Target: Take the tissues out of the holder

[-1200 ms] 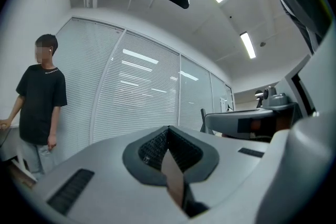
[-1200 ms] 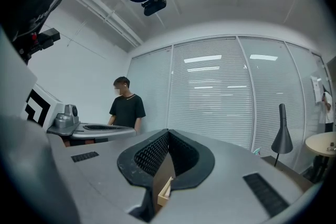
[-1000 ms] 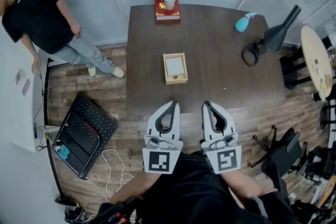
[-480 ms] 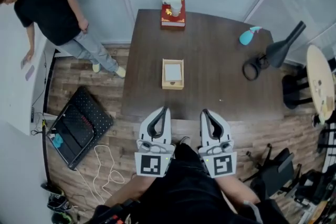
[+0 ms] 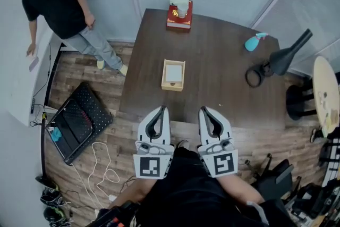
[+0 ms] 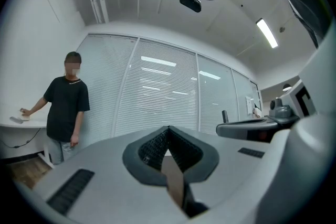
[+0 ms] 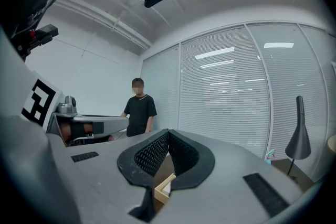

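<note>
Left gripper (image 5: 162, 110) and right gripper (image 5: 202, 110), both shut and empty, hang side by side at the table's (image 5: 223, 77) near edge, bare tabletop stretching ahead to the holder (image 5: 164, 75) of tissues (image 5: 173, 73).

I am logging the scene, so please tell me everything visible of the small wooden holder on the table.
The wooden holder is a shallow, light-coloured rectangular box, open on top, standing flat near the middle of the dark table. A white stack, apparently tissues, lies inside and fills most of it. Nothing else touches it.
</note>
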A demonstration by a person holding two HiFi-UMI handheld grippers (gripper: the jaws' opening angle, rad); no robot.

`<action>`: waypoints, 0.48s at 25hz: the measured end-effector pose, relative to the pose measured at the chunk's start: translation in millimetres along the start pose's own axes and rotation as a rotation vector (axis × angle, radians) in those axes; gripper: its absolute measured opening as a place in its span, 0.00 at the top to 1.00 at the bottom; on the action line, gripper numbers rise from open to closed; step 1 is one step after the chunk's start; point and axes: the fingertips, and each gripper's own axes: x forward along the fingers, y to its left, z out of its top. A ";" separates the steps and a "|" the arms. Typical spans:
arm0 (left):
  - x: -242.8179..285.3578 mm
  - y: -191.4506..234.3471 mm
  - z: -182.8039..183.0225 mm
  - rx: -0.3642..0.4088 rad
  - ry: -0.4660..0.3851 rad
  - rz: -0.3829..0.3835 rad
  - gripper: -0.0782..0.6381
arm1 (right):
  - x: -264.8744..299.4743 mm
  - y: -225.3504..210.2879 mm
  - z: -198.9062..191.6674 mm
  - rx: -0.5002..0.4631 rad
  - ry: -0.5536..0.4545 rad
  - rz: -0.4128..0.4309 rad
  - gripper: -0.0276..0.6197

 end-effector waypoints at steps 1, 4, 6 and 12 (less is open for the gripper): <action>-0.9 2.1 0.2 -0.007 -0.002 0.017 0.89 | -2.0 -0.7 -0.5 0.000 0.001 0.010 0.94; 1.3 -1.7 4.1 0.017 -0.023 0.032 0.89 | -6.7 -6.3 -1.0 -0.013 0.005 0.041 0.94; 2.7 -8.9 5.2 0.018 -0.029 0.037 0.89 | -8.5 -11.6 1.6 -0.002 -0.007 0.051 0.94; -1.9 -11.3 11.3 0.055 -0.051 0.063 0.89 | -10.9 -17.5 0.6 0.009 -0.020 0.073 0.94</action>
